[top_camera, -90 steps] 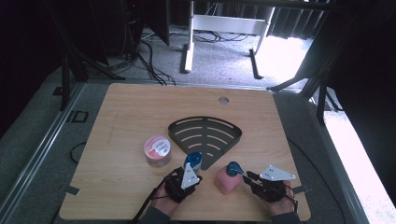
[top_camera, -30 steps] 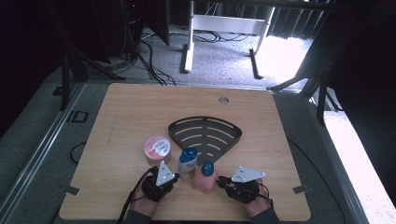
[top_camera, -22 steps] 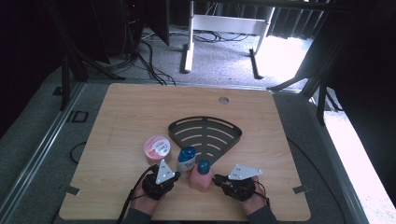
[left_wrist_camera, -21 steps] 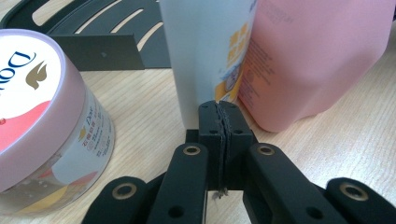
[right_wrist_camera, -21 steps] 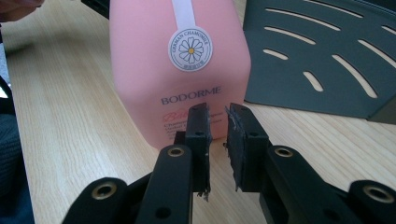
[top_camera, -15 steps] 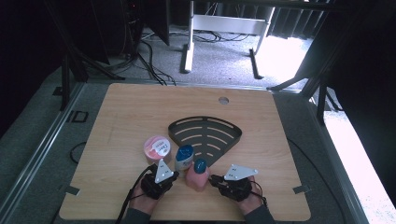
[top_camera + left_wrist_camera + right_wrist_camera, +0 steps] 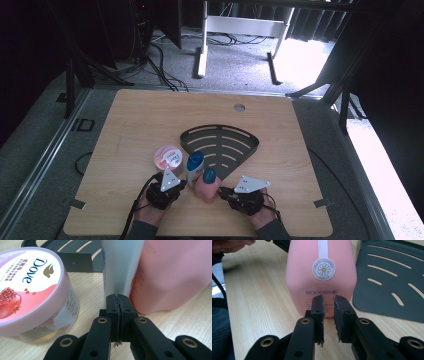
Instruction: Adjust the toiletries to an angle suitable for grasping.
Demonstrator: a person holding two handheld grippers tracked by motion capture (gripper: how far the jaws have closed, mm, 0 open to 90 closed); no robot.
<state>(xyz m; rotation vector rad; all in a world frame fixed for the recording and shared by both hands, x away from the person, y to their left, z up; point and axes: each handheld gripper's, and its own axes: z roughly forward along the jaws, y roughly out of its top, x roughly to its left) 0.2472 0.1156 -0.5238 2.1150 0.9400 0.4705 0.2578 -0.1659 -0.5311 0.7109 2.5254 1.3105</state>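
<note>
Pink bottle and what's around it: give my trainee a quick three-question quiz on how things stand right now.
1. What brand name is printed on the lid of the tub?
2. In the high view, what stands right beside the pink bottle, on its left?
A. the tub
B. the pale bottle with a blue cap
C. a mug
3. True or false: the left gripper has its jaws closed together with nothing between them.

Key: 1. Dove. 2. B. 3. True.
</note>
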